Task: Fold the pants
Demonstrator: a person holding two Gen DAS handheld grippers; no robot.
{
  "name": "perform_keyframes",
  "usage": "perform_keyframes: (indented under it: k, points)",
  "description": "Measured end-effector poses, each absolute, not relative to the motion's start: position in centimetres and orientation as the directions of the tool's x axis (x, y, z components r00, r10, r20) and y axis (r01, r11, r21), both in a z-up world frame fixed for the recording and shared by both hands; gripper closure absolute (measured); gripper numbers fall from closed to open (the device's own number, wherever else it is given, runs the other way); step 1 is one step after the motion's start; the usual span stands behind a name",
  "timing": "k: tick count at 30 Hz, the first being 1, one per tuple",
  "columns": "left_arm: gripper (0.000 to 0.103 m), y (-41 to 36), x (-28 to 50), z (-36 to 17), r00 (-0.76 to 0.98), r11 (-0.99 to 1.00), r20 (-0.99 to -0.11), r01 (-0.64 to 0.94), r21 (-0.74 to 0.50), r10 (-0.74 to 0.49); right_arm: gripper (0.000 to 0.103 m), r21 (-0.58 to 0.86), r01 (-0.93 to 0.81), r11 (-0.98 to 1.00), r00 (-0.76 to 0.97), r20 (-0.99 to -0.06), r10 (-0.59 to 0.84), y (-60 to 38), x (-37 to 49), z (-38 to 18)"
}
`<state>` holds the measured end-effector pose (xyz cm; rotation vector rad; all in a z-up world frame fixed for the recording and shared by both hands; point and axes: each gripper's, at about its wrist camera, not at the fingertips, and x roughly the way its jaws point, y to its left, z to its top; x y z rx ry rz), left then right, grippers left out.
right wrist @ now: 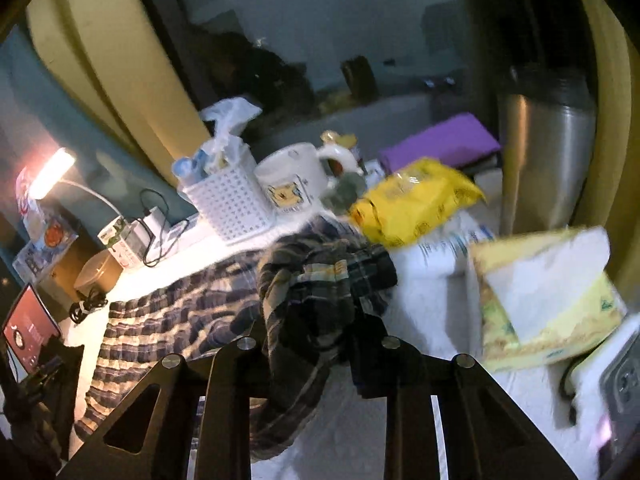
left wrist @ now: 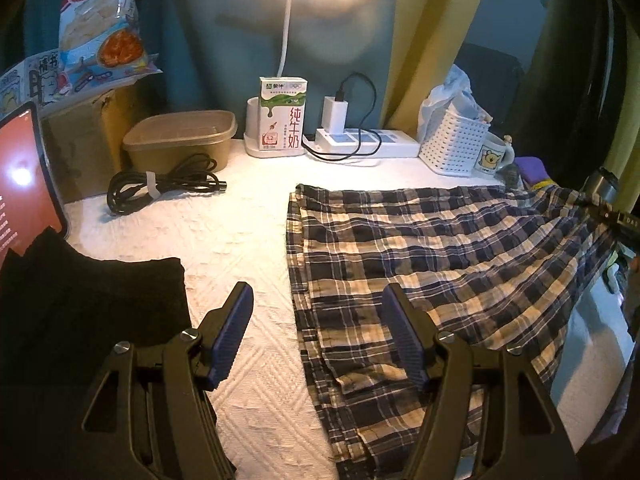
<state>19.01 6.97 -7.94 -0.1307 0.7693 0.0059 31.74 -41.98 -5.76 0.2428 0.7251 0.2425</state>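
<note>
plaid pants [left wrist: 440,248] lie mostly flat on white cloth [left wrist: 224,240], ahead of and under the left gripper [left wrist: 320,332], whose jaws stand wide and empty. right gripper [right wrist: 316,320] is clamped on a bunched end, lifting it. fold barely started, most left.

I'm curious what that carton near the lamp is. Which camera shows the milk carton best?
The left wrist view: the milk carton stands upright and sharp at the back of the table, its green and white print facing the camera. In the right wrist view it is small, blurred and tilted at the far left, its print unreadable.
</note>
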Motion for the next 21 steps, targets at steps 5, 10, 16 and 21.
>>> perform_keyframes:
  k: [5, 10, 16, 21]
  points:
    - [0.036, 8.6, 18.1, -7.6, 0.739, 0.989, -0.673, -0.068, -0.133, -0.040, 0.078, 0.249, -0.204, 0.947, 0.747, -0.585, 0.316, -38.8, 31.0, -2.9]
    - [0.036, 10.4, 16.7, -7.6, 0.757, 0.984, -0.652, -0.085, -0.157, -0.039, 0.078, 0.202, -0.289, 0.936, 0.753, -0.556, 0.352, -34.5, 30.5, -0.3]
    - [0.036, 11.8, 15.0, -7.3, 0.775, 0.985, -0.631, -0.092, -0.146, -0.021, 0.078, 0.135, -0.438, 0.889, 0.719, -0.540, 0.437, -26.6, 29.7, 1.4]
    - [0.036, 13.1, 14.0, -7.1, 0.777, 0.985, -0.630, -0.106, -0.139, -0.005, 0.079, 0.091, -0.553, 0.828, 0.651, -0.573, 0.498, -19.3, 29.2, -0.2]
